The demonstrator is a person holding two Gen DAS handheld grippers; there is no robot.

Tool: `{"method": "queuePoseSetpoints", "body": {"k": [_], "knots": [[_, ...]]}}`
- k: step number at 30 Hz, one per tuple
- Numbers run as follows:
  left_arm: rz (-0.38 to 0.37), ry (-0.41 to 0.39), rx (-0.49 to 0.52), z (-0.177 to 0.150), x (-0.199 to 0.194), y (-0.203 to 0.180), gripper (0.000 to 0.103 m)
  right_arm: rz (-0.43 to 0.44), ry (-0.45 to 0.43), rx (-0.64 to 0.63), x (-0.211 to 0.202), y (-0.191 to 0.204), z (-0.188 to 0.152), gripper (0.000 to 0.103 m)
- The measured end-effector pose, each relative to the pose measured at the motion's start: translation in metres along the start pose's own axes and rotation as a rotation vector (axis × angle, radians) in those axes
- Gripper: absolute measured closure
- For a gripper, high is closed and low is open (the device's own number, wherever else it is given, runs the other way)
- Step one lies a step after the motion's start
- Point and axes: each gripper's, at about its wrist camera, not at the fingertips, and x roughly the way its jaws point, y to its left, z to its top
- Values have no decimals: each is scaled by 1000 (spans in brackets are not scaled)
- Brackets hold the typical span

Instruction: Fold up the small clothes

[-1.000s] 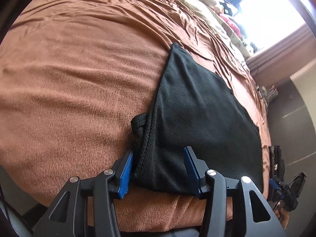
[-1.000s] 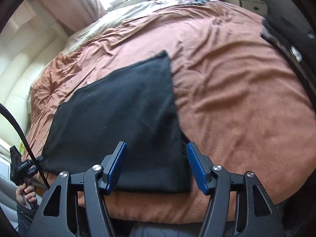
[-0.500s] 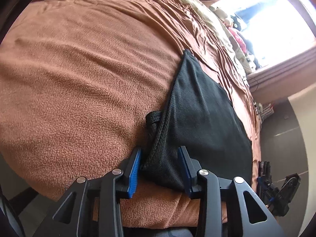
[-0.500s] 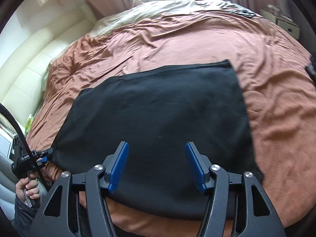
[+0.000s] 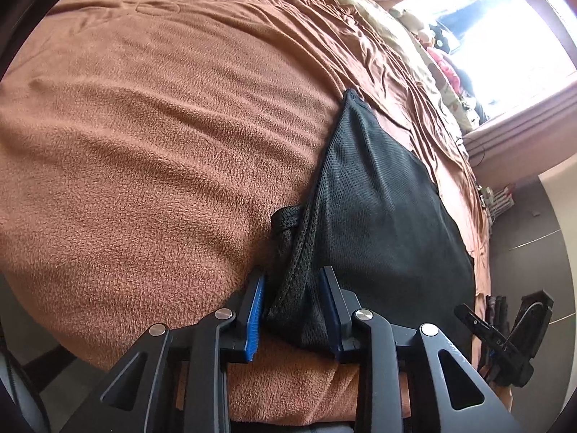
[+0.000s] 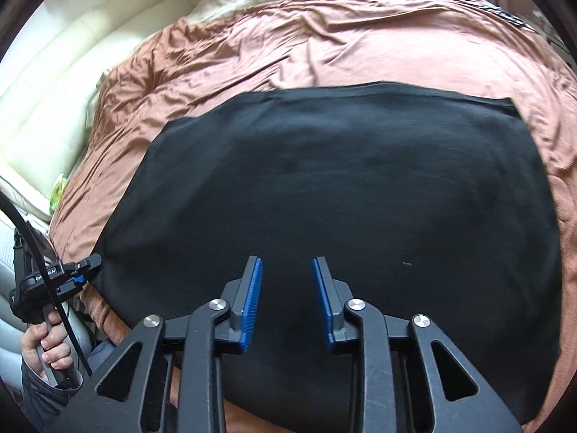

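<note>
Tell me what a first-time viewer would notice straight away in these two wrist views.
A black garment lies spread flat across a brown blanket on a bed, filling most of the right wrist view. The left tongs are closing on its bunched near corner at the bed's edge, fabric between the blue pads. The right tongs are closing over the middle of its near edge, pads not visibly pinching cloth.

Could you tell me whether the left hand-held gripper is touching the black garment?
Touching. The left wrist view shows the left hand-held gripper closing on the bunched corner of the black garment, with fabric filling the space between both blue pads.
</note>
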Motion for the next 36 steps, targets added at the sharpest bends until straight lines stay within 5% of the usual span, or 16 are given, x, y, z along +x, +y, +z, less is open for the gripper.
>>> {"method": "queuePoseSetpoints", "body": {"k": [36], "knots": [[64, 13, -54, -1, 3, -2, 79, -188, 45, -57, 120, 14, 132, 93]]}}
